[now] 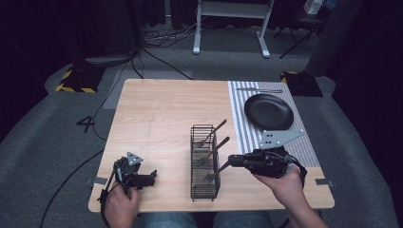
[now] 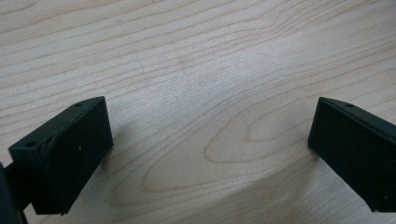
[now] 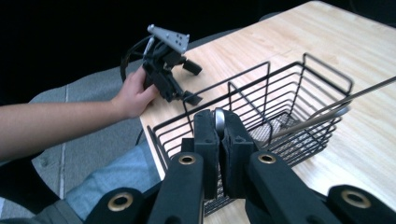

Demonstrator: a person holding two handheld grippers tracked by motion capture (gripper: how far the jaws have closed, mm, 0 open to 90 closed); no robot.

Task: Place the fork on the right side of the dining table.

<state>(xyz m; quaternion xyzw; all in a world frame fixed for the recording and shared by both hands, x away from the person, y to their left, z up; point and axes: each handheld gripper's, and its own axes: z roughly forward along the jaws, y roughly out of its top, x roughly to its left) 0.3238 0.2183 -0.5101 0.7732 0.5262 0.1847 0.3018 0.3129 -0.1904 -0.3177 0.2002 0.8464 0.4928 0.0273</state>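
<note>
Floor marking (image 1: 86,124): numeral 4, beyond the left gripper (image 1: 151,178). Wire basket (image 1: 204,161): between both grippers, holds 3 utensils, handles leaning out. Right gripper (image 1: 227,161): jaws closed on 1 utensil handle (image 3: 219,122) at the basket's rim. Left gripper: jaws wide apart, holding nothing, low over bare desk (image 2: 196,60). Black plate (image 1: 268,111): beyond the right gripper, on a striped mat (image 1: 242,128).

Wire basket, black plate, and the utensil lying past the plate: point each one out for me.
wire basket (image 1: 205,190): high view, point on its mesh floor at the near end.
black plate (image 1: 269,111): high view, point on the plate's centre.
utensil (image 1: 259,90): high view, point on its handle, on the striped mat beyond the plate.
</note>
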